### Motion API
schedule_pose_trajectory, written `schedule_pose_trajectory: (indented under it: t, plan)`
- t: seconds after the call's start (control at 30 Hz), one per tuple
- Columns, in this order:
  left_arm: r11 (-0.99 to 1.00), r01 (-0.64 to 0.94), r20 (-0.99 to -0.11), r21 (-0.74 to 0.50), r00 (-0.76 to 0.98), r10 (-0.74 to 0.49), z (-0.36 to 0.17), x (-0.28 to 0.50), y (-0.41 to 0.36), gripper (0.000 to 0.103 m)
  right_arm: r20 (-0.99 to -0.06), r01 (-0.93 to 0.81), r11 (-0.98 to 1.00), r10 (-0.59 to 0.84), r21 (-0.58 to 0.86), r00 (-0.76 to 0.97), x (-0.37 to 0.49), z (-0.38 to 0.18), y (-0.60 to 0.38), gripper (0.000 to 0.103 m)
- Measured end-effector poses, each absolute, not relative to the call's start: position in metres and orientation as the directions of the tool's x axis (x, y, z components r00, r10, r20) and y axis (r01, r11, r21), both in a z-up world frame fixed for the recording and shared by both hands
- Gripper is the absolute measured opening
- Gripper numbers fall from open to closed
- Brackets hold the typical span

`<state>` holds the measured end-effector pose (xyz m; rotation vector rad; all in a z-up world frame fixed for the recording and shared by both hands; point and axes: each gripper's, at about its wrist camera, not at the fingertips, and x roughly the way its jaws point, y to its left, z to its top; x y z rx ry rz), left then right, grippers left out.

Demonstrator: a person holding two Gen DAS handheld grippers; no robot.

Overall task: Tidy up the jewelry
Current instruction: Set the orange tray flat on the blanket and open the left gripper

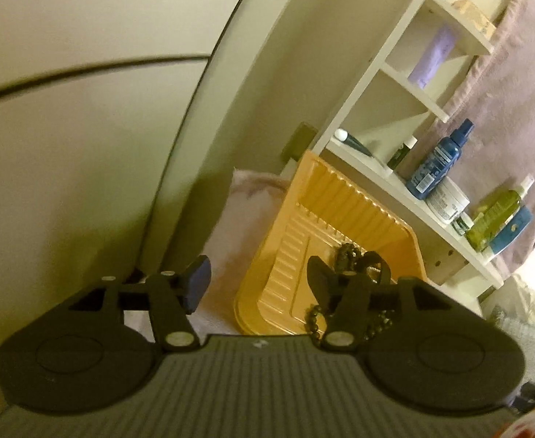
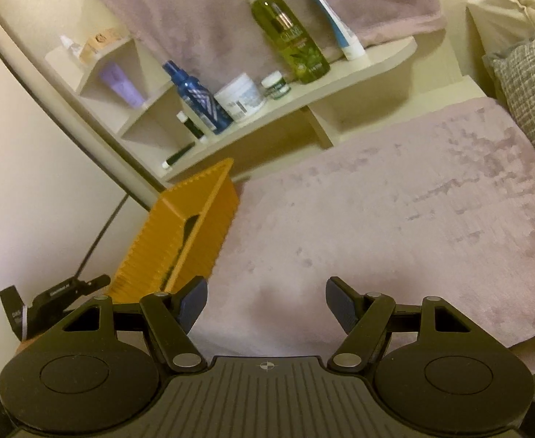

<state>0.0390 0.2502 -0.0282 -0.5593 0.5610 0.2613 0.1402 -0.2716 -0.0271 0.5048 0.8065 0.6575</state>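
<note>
An orange ribbed jewelry tray [image 1: 325, 233] sits on a pale pink mat; it also shows in the right wrist view [image 2: 179, 241], at the left. Dark beaded bracelets [image 1: 347, 259] lie in the tray, and a string of dark beads [image 1: 313, 319] hangs by my left gripper's right finger. My left gripper [image 1: 260, 284] is open over the tray's near edge; whether the beads are hooked on the finger I cannot tell. My right gripper [image 2: 267, 303] is open and empty above the pink mat [image 2: 395, 211], to the right of the tray.
A white shelf unit [image 2: 304, 98] behind the tray holds a green bottle [image 2: 289, 36], a blue spray bottle [image 2: 198, 98], a white jar [image 2: 240, 96], tubes and small pots. A pink towel [image 2: 212, 11] hangs behind. Cushions [image 2: 530, 84] lie at the right. A wall panel is at the left.
</note>
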Motion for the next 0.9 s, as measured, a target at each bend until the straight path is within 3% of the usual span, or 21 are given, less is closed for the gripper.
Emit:
schedule_pose_trajectory:
  t: [0.23,0.4,0.57,0.9]
  plan:
    - [0.878,-0.368,-0.569,-0.305,0.81,0.142,-0.001,0.025,0.229,0.068,-0.486,-0.326,0.712,0.678,0.622,0.552,0.129,-0.016,-0.27,0.072]
    - [0.925,-0.333,-0.566,-0.185,0.805,0.177,0.016,0.012,0.206,0.09,-0.511,-0.301,0.759,0.624,0.578,0.591,0.116,-0.003,-0.269,0.072]
    - [0.957,-0.277,-0.543,-0.088,0.819,0.187,0.031,-0.001,0.178,0.102,-0.544,-0.289,0.822,0.548,0.49,0.635,0.099,0.012,-0.265,0.076]
    - [0.99,-0.14,-0.602,-0.025,0.793,0.097,0.033,-0.016,0.115,0.102,-0.627,-0.247,0.901,0.428,0.358,0.651,0.071,0.021,-0.257,0.081]
